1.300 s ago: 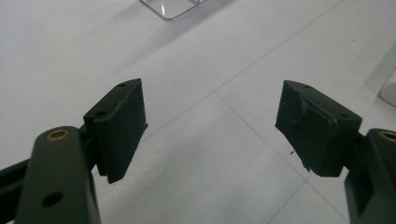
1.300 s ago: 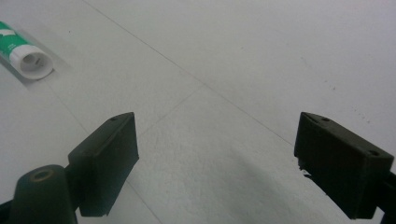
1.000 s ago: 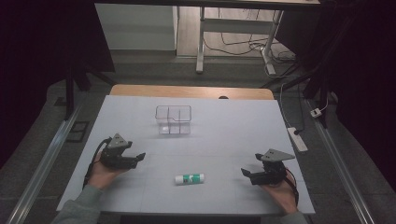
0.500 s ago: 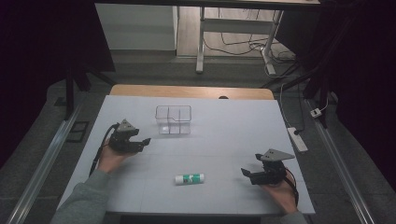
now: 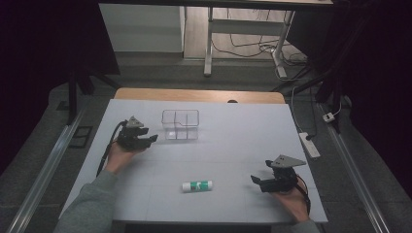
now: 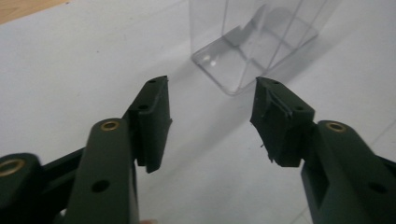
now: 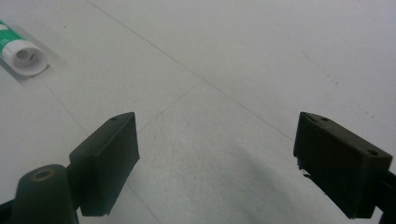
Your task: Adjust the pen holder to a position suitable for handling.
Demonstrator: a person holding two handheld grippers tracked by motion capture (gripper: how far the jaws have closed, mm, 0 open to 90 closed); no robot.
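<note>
Now the left gripper [image 5: 148,139] holds its jaws parted and empty, having travelled forward across the table [image 5: 243,141] to sit just beside the clear divided box [image 5: 180,124], which suggests the box is its target. Meanwhile the right gripper [image 5: 257,180] stays put near the table's front edge, jaws wide and empty. Its own view catches the glue stick [image 7: 21,49] cap-end on, whereas the high view shows the stick lying between the hands.

Clear glossy plastic box [image 5: 180,124]; matt white tabletop [image 5: 233,145] (faintly grainy); wooden far edge [image 5: 199,95]
</note>
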